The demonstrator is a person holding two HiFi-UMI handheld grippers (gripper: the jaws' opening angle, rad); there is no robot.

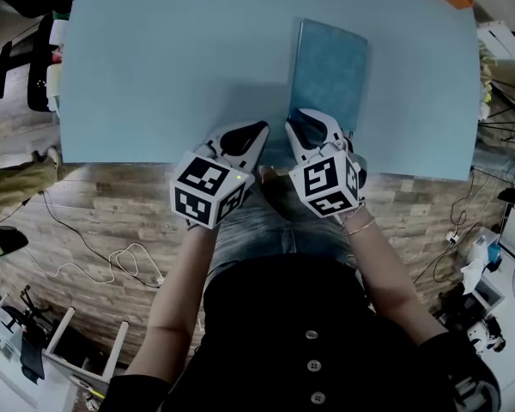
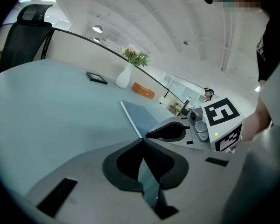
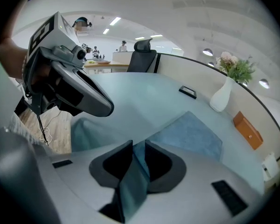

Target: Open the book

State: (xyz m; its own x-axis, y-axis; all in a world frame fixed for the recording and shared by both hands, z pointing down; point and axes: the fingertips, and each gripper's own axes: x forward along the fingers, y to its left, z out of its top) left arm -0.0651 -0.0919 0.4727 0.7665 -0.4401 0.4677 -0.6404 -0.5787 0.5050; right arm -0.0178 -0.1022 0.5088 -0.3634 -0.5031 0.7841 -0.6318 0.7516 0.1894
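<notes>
On the pale blue table (image 1: 154,75): one blue book (image 1: 328,71), shut. Lies flat, cover down, a bit right of the middle. Has its near short edge close to the table's near edge. Leaves lots of bare table to the left of the book and behind it, and a thinner strip on its right.

Left gripper (image 1: 263,130): shut tight, tips touching, nothing held. Hangs over the table's near edge, just beside the book's near left corner.

Right gripper (image 1: 299,127): jaws only a tiny bit apart, with a thin slit between the pads. Points down at the book's near left corner. Shows blue through the slit, but no lifted cover and no clear pinch. Sits close to the left gripper, tips near each other but apart.

Far off, by the back edge of the table: a white vase (image 2: 124,77) with flowers, an orange box (image 2: 143,90) and a small flat black thing (image 2: 97,77). All well apart from the book. Past the far side: a black chair (image 2: 25,31).

Below the near edge: wooden floor (image 1: 94,204) with loose cables (image 1: 112,260)
</notes>
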